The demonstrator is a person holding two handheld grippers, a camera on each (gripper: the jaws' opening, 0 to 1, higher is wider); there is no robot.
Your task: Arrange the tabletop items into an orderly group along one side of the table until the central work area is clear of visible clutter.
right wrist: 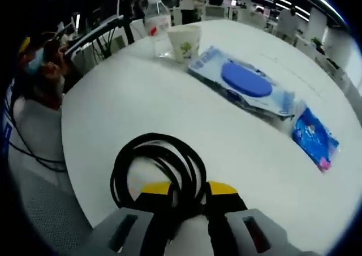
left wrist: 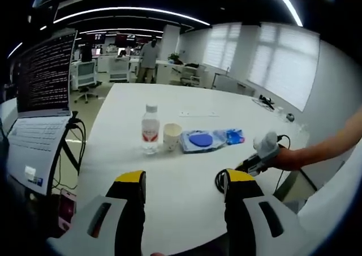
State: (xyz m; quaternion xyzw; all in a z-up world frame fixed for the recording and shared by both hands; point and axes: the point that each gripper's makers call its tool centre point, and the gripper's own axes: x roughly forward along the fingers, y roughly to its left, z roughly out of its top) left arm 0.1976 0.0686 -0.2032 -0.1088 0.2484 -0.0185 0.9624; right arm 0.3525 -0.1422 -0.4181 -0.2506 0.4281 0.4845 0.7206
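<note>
Your left gripper (left wrist: pixel 184 191) hangs low over the near edge of the white table (left wrist: pixel 186 179) with its yellow-tipped jaws spread wide and nothing between them. Straight ahead of those jaws, well beyond their tips, the task's items stand in a row: a clear water bottle (left wrist: pixel 150 129) with a red label, a paper cup (left wrist: pixel 171 136) just beside it, then a pack of wet wipes (left wrist: pixel 199 140) with a blue lid, and a small blue packet (left wrist: pixel 231 136) touching the pack's far end. Off the right jaw you can see your right gripper (left wrist: pixel 261 157) reaching in, held in your hand. In the right gripper view, your right gripper (right wrist: pixel 186 191) is clenched on a coiled black cable (right wrist: pixel 155 174), whose loops lie on the table just ahead of the jaw tips. Ahead and to the right of those jaws sit the wipes pack (right wrist: pixel 244 85) and the blue packet (right wrist: pixel 314 137); farther ahead stand the cup (right wrist: pixel 185 42) and the bottle (right wrist: pixel 158 24). To the left of your left jaws an open laptop (left wrist: pixel 39 106) sits off the table's edge.
</note>
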